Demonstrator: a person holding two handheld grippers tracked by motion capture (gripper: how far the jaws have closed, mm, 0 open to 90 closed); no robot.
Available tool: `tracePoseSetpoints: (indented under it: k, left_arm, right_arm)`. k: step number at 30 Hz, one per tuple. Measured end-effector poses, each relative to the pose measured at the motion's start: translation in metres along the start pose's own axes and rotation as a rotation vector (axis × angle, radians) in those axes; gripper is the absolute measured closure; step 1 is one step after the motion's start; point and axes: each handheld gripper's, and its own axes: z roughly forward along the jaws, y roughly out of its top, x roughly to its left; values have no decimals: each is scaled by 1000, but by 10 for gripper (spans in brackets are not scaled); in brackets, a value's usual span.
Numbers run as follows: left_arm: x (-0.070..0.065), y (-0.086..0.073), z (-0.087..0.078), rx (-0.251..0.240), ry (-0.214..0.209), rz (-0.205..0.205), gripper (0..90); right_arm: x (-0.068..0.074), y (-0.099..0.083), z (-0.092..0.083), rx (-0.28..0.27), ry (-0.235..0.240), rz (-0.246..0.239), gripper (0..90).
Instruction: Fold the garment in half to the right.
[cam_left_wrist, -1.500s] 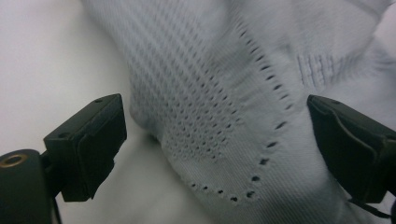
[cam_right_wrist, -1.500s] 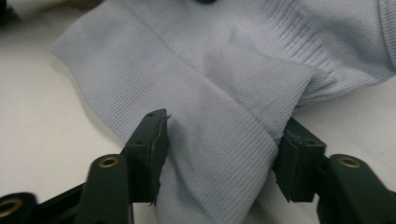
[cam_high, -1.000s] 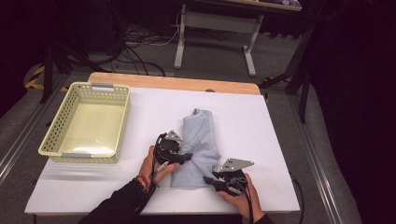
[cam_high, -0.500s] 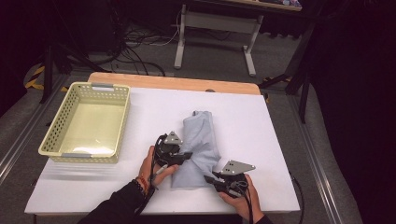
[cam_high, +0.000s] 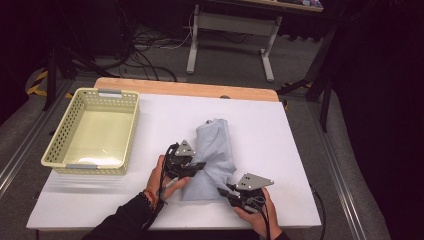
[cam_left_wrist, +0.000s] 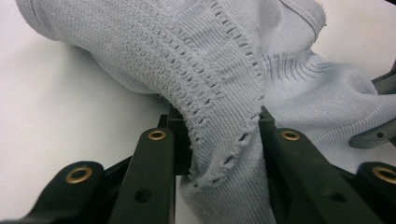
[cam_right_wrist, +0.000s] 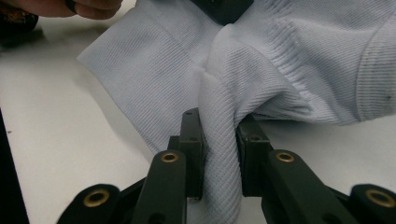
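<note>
We pinched the pale blue sweater (cam_high: 212, 155) with both tools: the left gripper (cam_high: 199, 166) had just closed on its left edge, the right gripper (cam_high: 223, 189) on its near hem. Left of the sweater, beside the basket (cam_high: 60, 145), the table (cam_high: 260, 125) lay free.

Table (cam_high: 280, 130): white top, wooden strip along far edge, centre of frame
Basket (cam_high: 60, 145): pale yellow, perforated, left of frame, on the white top
Garment (cam_high: 212, 150): pale blue knit, folded, lower centre, well apart from basket
</note>
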Motion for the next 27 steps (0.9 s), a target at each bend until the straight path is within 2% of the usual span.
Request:
tracePoseSetpoints:
  k: [13,21,27]
  left_arm:
    - [2,3,-8,-20,1,11,710]
    - [9,6,-20,-41,30,12,710]
    - [12,9,-27,-51,36,10,709]
  right_arm:
    - [2,5,-3,-27,-6,-15,764]
    - [5,16,4,-46,-12,-35,764]
    - [5,23,6,-65,-13,-52,764]
